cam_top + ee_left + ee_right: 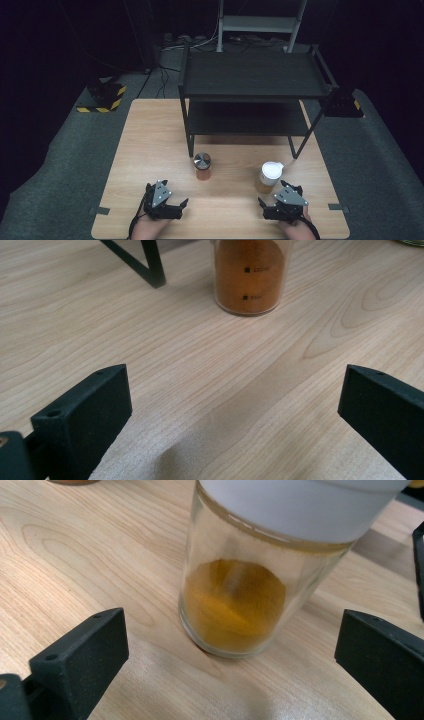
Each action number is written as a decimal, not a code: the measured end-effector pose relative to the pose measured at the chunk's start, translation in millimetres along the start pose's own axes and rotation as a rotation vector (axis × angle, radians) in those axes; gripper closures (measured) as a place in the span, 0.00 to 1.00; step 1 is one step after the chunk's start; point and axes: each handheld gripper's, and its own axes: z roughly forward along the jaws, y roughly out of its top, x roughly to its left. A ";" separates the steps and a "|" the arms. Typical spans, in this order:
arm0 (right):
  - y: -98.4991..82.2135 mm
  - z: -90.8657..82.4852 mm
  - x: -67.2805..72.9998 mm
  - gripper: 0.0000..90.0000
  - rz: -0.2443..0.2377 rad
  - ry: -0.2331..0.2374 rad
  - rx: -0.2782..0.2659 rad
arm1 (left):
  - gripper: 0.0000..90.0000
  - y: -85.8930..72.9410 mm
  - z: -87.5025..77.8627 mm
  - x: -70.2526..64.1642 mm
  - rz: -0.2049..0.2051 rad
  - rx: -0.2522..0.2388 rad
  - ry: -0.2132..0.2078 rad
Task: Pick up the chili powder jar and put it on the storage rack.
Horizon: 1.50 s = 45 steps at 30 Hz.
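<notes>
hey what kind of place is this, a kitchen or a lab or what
Probably a lab-style recording setup, not a kitchen: a bare wooden table on grey carpet in a dark room, floor cables behind, and a hazard-striped block beside it.

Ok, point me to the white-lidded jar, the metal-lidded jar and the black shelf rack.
white-lidded jar [232, 605]: right gripper view, on its glass wall over the orange powder.
metal-lidded jar [202, 161]: high view, on its round metal lid.
black shelf rack [250, 75]: high view, on its top shelf.
</notes>
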 end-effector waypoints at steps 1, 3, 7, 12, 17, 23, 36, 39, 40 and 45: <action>0.8 0.2 -0.4 0.00 -0.002 0.001 0.006 | 0.01 0.1 0.1 -0.3 0.003 0.000 0.000; 0.5 -0.1 -2.5 0.00 0.002 0.008 0.008 | 0.01 1.5 0.9 -1.4 0.012 0.008 -0.001; -0.8 -0.5 -7.9 0.00 0.033 0.018 0.003 | 0.01 4.0 3.2 -2.5 0.026 0.016 -0.005; -0.2 0.0 -7.5 0.00 0.034 0.013 0.007 | 0.01 4.1 3.7 -1.6 0.029 0.015 -0.014; -0.6 -0.5 -5.1 0.00 0.041 -0.003 0.004 | 0.01 4.1 3.6 0.6 0.010 0.015 -0.011; -0.1 -0.2 -4.7 0.00 0.040 -0.006 0.007 | 0.01 3.5 3.4 -1.8 0.015 0.012 -0.002; 1.2 0.6 -5.7 0.00 0.034 0.002 0.014 | 0.01 3.2 2.4 -1.4 0.019 0.015 -0.002; 0.4 0.2 -6.1 0.00 0.039 0.002 0.010 | 0.01 2.7 1.7 0.0 0.019 0.014 -0.003; 0.3 0.1 -6.1 0.00 0.039 0.002 0.010 | 0.01 2.2 1.3 0.4 0.019 0.012 -0.003; 0.6 0.3 -6.0 0.00 0.032 0.004 0.011 | 0.01 -0.4 -0.3 1.9 0.016 -0.002 -0.013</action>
